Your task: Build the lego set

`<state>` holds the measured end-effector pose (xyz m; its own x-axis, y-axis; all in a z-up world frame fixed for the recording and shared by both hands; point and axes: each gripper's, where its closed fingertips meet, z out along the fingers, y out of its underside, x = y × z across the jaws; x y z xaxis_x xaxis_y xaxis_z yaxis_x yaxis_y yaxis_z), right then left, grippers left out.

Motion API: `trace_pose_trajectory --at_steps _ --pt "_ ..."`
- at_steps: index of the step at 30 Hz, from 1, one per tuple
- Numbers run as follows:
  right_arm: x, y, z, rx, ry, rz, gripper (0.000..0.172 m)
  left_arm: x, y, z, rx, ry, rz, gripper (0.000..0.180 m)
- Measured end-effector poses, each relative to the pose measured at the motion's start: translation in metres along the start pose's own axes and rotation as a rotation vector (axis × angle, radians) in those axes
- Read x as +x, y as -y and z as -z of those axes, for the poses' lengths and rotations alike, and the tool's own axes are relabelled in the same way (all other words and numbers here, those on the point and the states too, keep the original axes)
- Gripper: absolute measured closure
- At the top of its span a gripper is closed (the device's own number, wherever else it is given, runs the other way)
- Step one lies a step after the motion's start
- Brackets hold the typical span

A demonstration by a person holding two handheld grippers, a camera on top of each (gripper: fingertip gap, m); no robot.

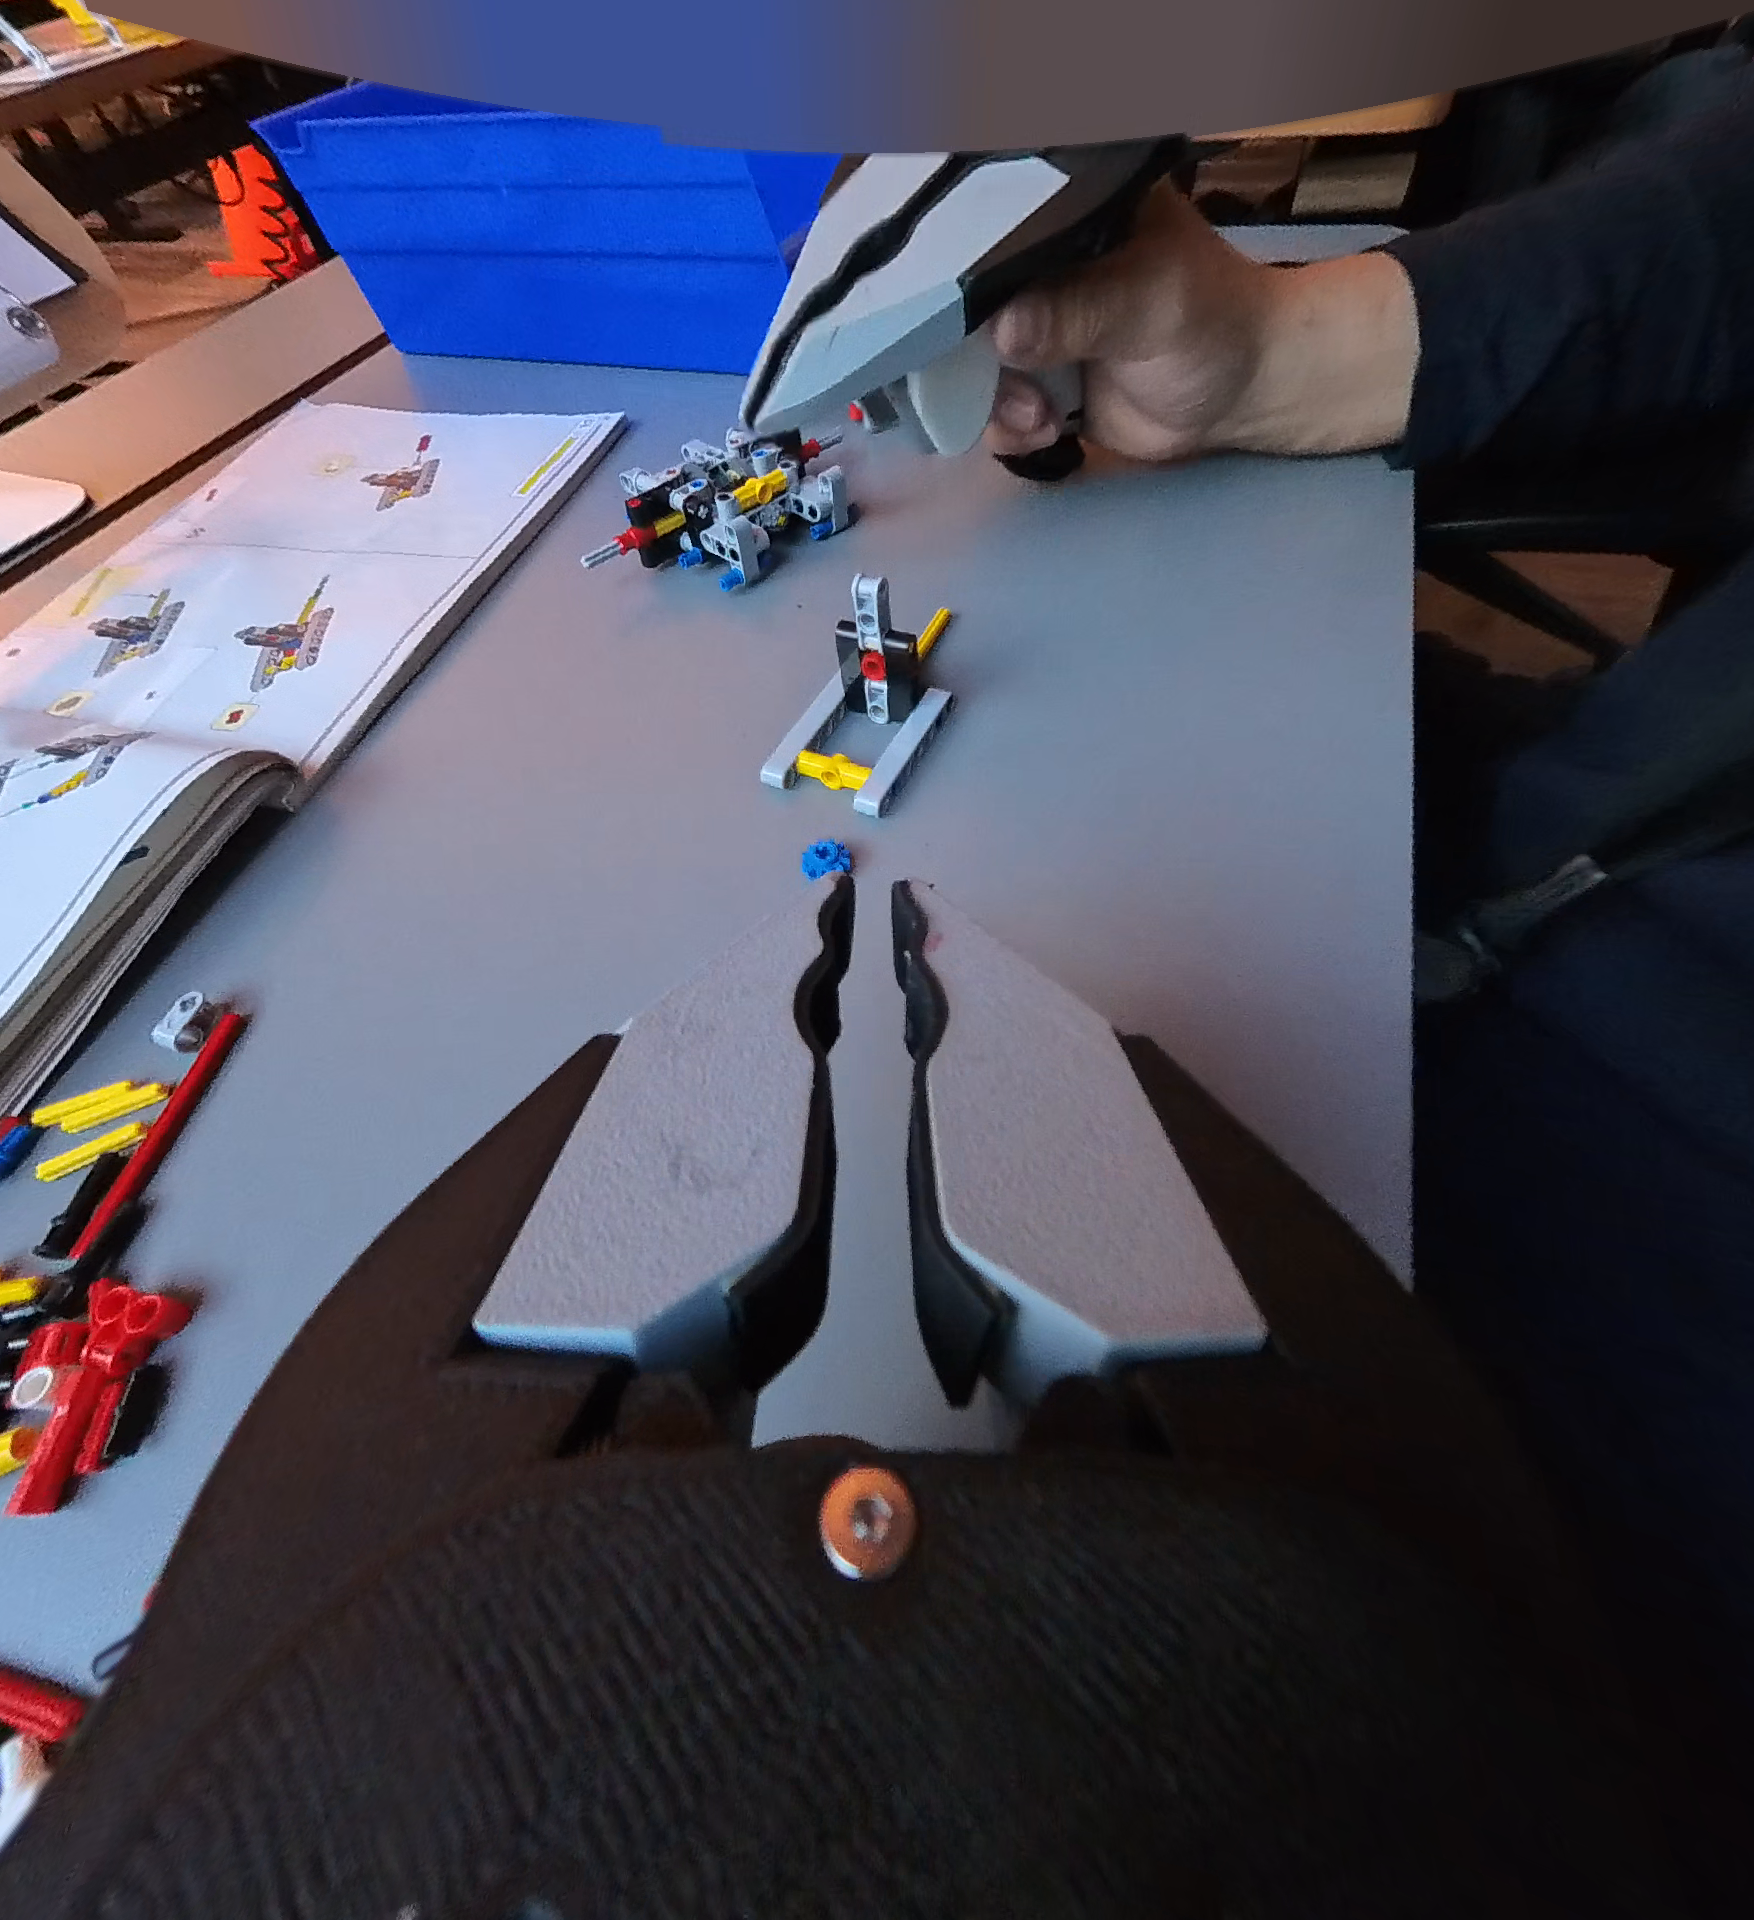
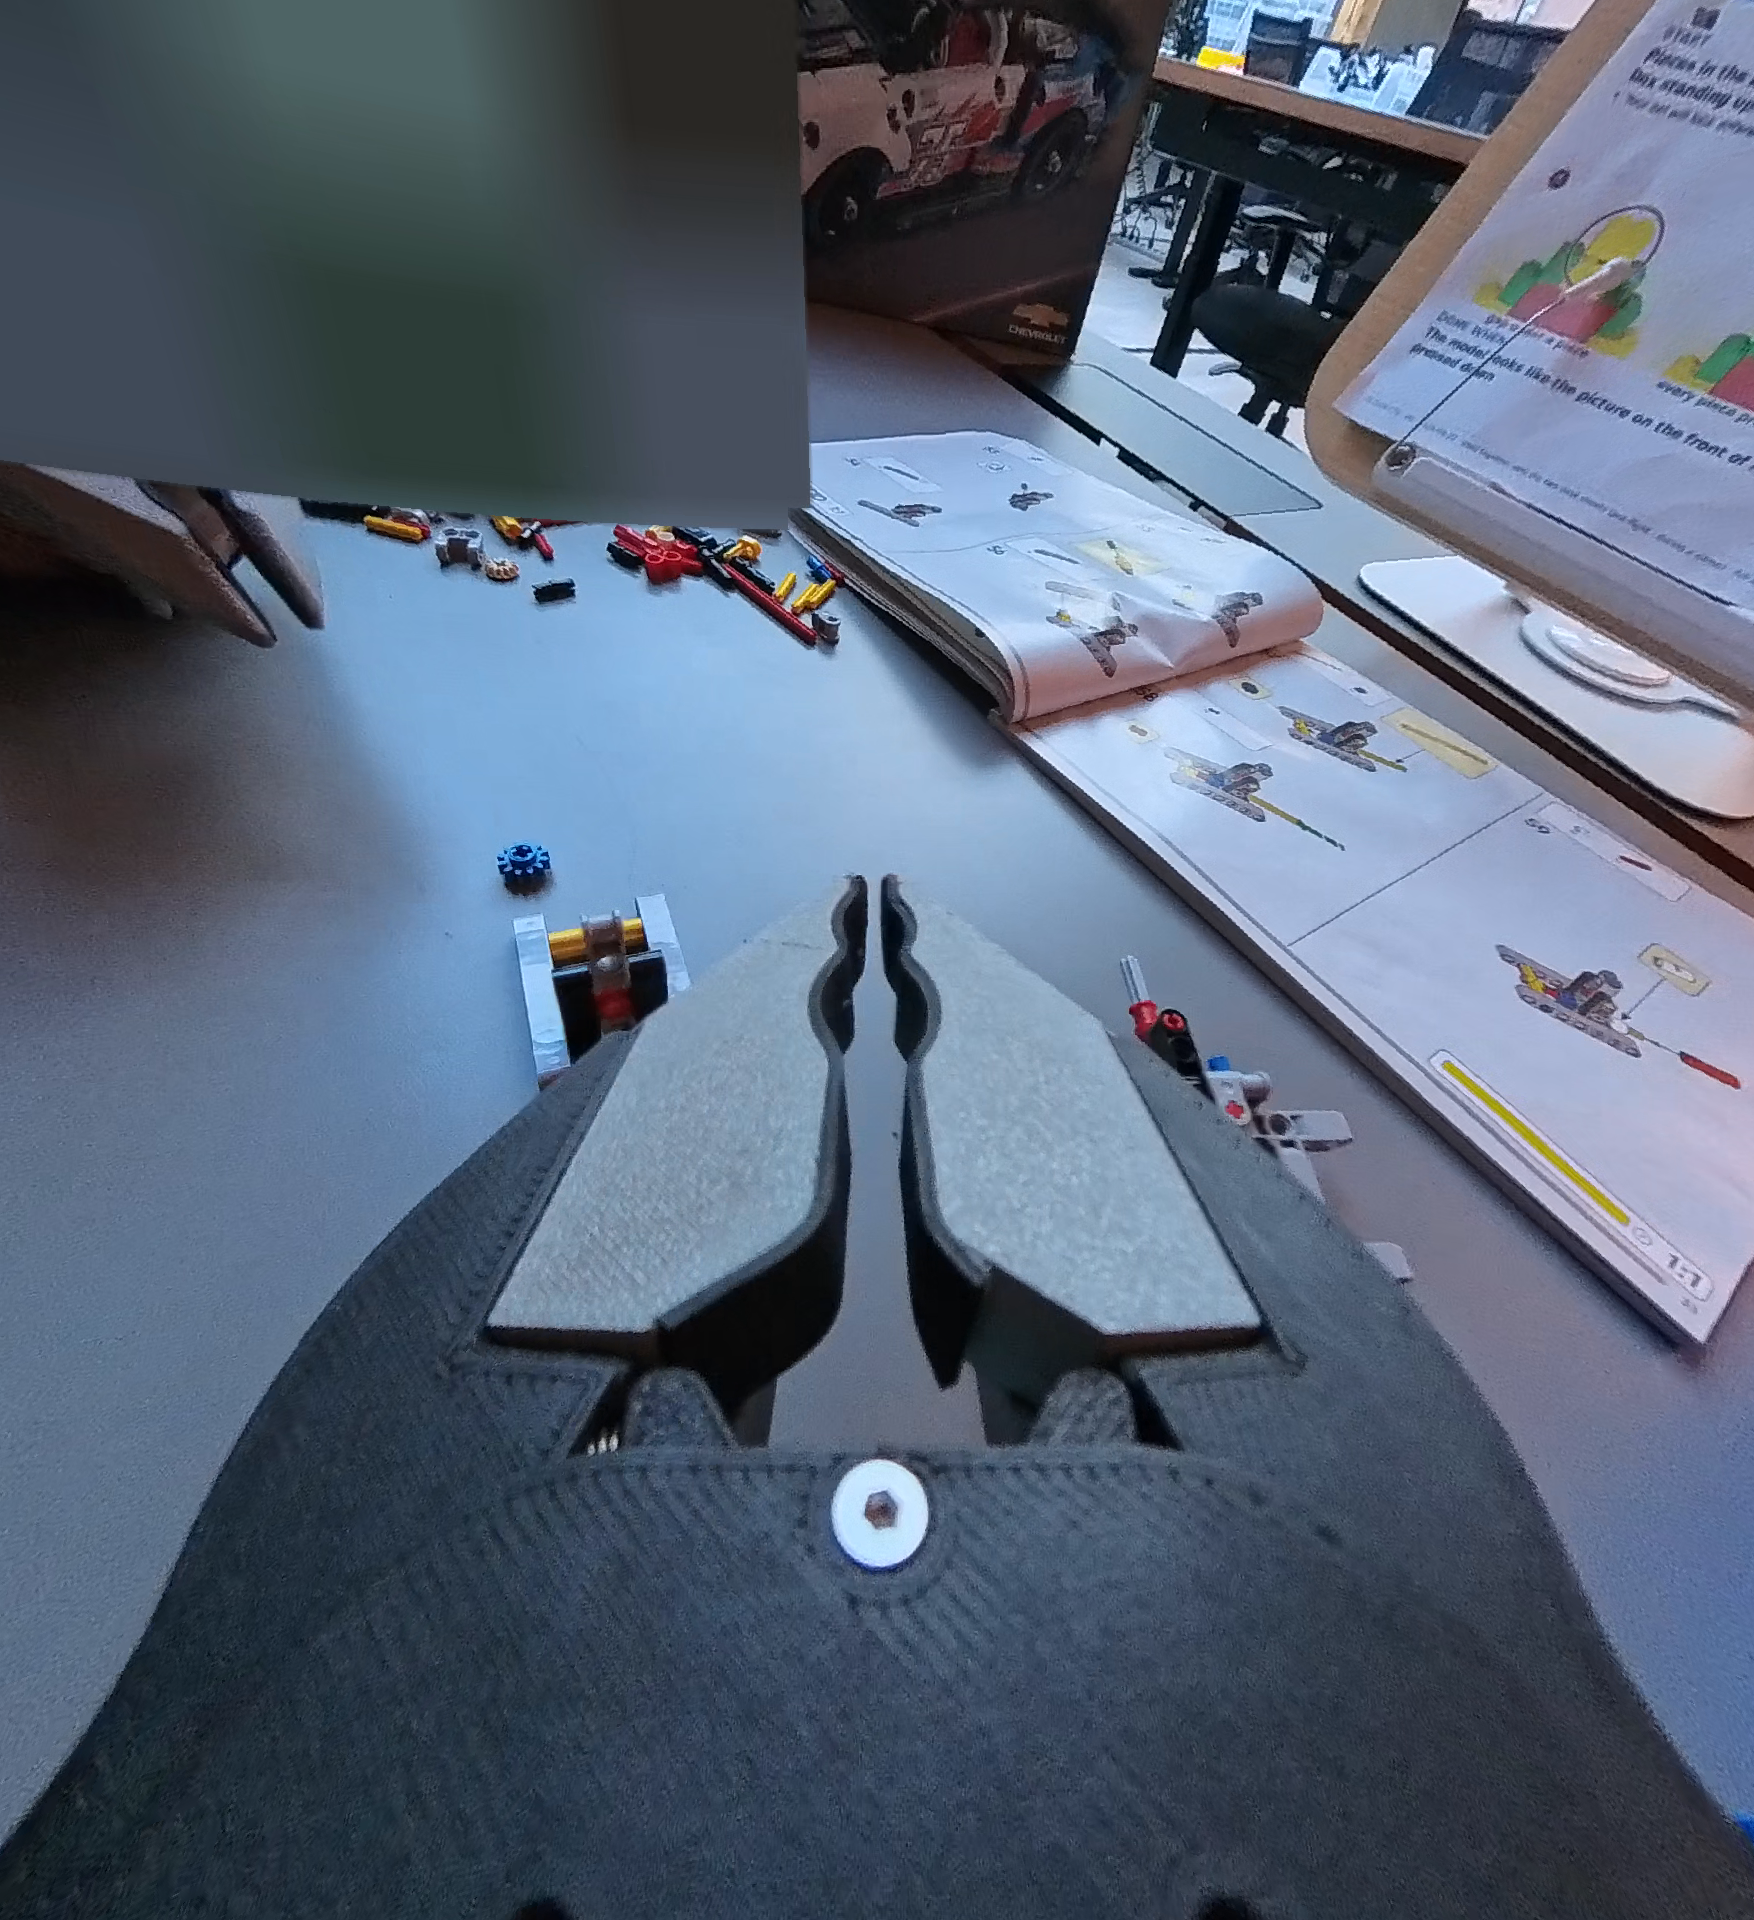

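Observation:
In the left wrist view my left gripper (image 1: 871,883) hovers over the grey table (image 1: 540,727), its fingers a narrow gap apart with only bare table between them. A small blue gear (image 1: 826,860) lies just beyond its left fingertip, untouched. Farther on stands a small grey frame assembly (image 1: 857,717) with a yellow cross piece. My right gripper (image 1: 779,416) is held by a hand, its tip at a larger grey, black and yellow assembly (image 1: 727,499). In the right wrist view my right gripper (image 2: 873,883) is shut with nothing between its pads. The gear (image 2: 524,864), the frame (image 2: 598,966) and part of the larger assembly (image 2: 1216,1070) show there.
An open instruction booklet (image 1: 229,644) lies left of the build. Loose red, yellow and black parts (image 1: 73,1299) lie at the near left. A blue bin (image 1: 540,229) stands at the back. A monitor stand (image 2: 1579,665) and the set's box (image 2: 956,166) stand beyond the booklet. There is about 15 cm between the tips of the two grippers. The gear (image 2: 524,864) lies some 8 cm from my left tips, 12 cm from my right tips.

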<state>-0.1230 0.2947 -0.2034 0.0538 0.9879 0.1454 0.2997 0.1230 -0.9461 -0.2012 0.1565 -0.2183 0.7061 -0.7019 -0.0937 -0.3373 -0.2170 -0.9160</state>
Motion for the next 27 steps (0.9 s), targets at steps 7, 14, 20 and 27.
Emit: trace_pose_trajectory --at_steps 7,14,20,27 --pt "0.010 0.003 0.007 0.015 -0.058 0.011 0.172 -0.002 0.001 0.001 0.003 0.071 -0.049 0.173" --pt "0.006 0.002 0.004 0.006 -0.039 0.004 0.171 0.002 -0.010 -0.005 -0.084 0.104 -0.096 0.172" --pt "0.000 0.001 -0.003 -0.016 -0.017 0.051 0.172 0.001 -0.010 -0.005 -0.079 0.089 -0.077 0.175" --pt "-0.002 0.002 -0.005 -0.013 -0.009 0.056 0.172 -0.003 -0.008 -0.003 -0.063 0.108 -0.056 0.176"
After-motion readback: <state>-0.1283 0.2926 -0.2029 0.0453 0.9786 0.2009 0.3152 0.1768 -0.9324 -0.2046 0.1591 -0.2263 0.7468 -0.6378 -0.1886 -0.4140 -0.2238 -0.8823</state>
